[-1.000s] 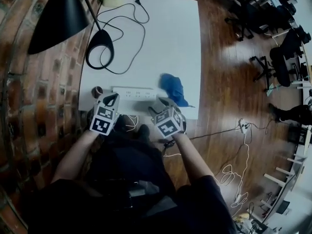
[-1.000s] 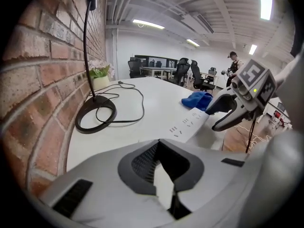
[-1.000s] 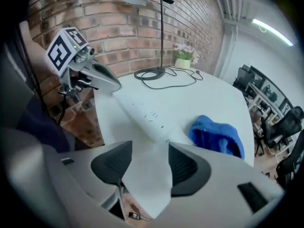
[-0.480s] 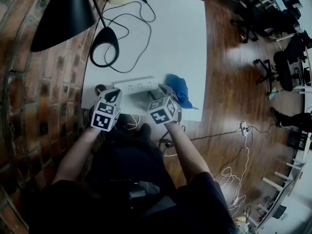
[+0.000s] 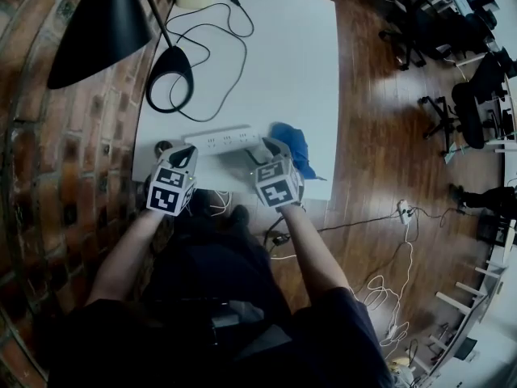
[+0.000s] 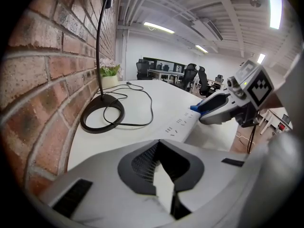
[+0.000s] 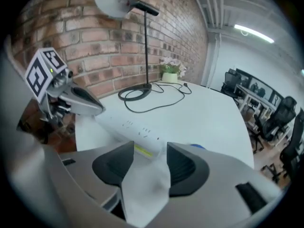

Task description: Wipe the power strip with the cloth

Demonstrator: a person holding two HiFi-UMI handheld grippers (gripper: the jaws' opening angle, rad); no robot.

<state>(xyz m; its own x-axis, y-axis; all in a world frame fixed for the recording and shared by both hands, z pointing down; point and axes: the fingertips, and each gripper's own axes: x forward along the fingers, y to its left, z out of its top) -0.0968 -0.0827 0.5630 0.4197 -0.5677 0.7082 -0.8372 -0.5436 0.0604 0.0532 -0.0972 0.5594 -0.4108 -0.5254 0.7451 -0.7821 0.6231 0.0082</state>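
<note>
Right gripper view: right gripper [image 7: 149, 148], jaws just opening wider, straddles power strip [image 7: 130, 126] end; left gripper [image 6: 160, 156] closed.

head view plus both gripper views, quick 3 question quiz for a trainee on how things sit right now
1. True or false: the crumpled blue cloth lies unheld on the white rectangular table.
2. The left gripper has its jaws: A together, B wide apart, C closed on the cloth.
3. In the head view, name the long thing lying just left of the cloth.
Key: 1 true; 2 A; 3 the white plastic power strip.
</note>
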